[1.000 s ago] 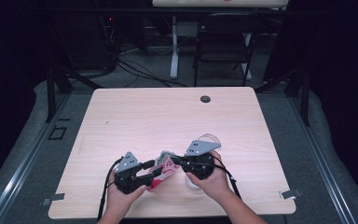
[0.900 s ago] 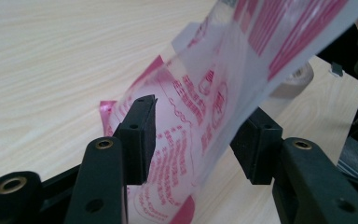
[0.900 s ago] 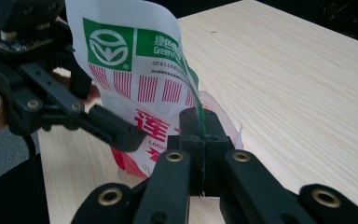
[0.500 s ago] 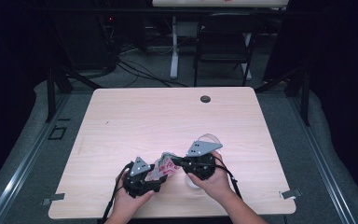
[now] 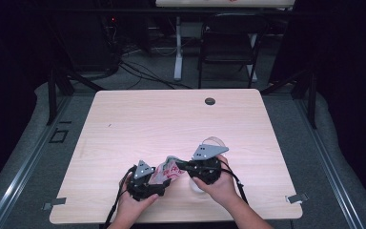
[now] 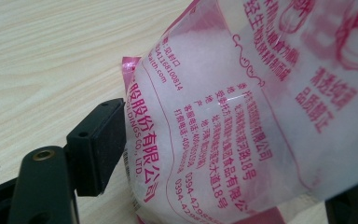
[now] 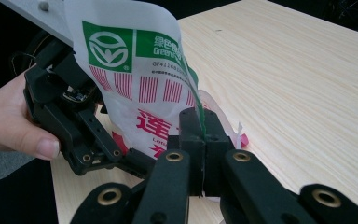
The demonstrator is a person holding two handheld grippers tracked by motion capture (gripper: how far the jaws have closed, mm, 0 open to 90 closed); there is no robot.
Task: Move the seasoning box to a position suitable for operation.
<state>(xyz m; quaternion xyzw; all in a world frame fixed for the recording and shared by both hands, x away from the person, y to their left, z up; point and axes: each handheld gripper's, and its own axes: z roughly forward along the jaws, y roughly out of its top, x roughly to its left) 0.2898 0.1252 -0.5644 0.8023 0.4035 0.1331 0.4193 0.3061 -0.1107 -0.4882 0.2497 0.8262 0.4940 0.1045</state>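
Held up just above the near part of the table (image 5: 138, 119), the bag (image 5: 166, 169) hangs between the two tools: the right gripper (image 7: 204, 140) is clamped on its edge, while the left gripper (image 5: 158, 185), jaws just opened, stands spread around its lower end, one pad beside the film.
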